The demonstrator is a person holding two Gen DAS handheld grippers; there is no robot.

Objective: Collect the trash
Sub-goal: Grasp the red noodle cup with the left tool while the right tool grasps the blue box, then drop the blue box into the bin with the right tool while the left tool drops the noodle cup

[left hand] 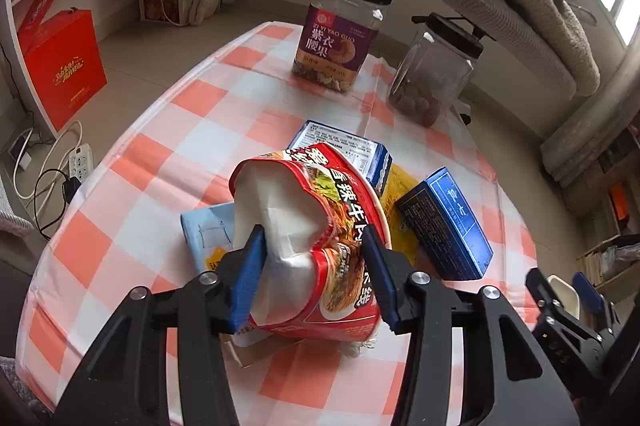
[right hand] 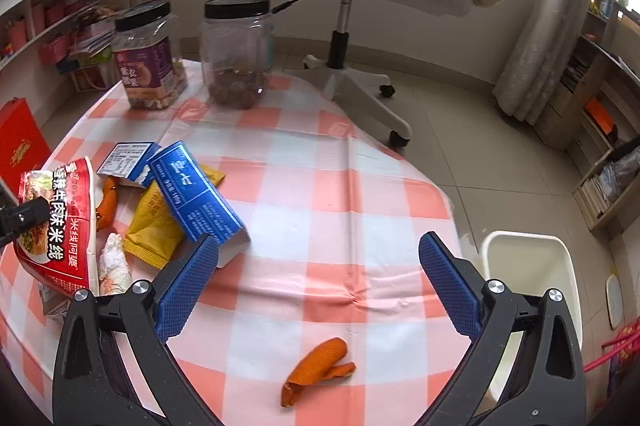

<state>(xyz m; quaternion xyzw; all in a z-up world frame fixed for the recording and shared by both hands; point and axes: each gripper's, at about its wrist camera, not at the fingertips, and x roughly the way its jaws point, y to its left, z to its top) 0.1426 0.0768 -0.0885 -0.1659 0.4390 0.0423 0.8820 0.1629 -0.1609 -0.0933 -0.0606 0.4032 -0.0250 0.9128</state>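
Left tongs (left hand: 312, 258): pressed on the crushed red noodle cup (left hand: 320, 226); one blue pad is set inside the white lining, the other against the printed outer wall.
Red noodle cup: dented and tilted, held at the near left part of the trash pile, over a pale blue packet (left hand: 204, 230).
Right tongs (right hand: 320, 274): spread wide, nothing is gripped between the pads; they are held above the checked tablecloth (right hand: 340, 165).
Orange peel (right hand: 316, 370): lies on the cloth between the open fingers, nearer to the camera than the pads, not touched.
Blue box (right hand: 196, 197): lies just beside the left pad of the right tongs, partly on a yellow sachet (right hand: 154, 226).
Second blue box (right hand: 128, 159): torn open, farther and to the left.
Two jars (right hand: 236, 53): black lids, placed at the far edge of the table.
White bin (right hand: 532, 270): seen on the floor, right of the table.
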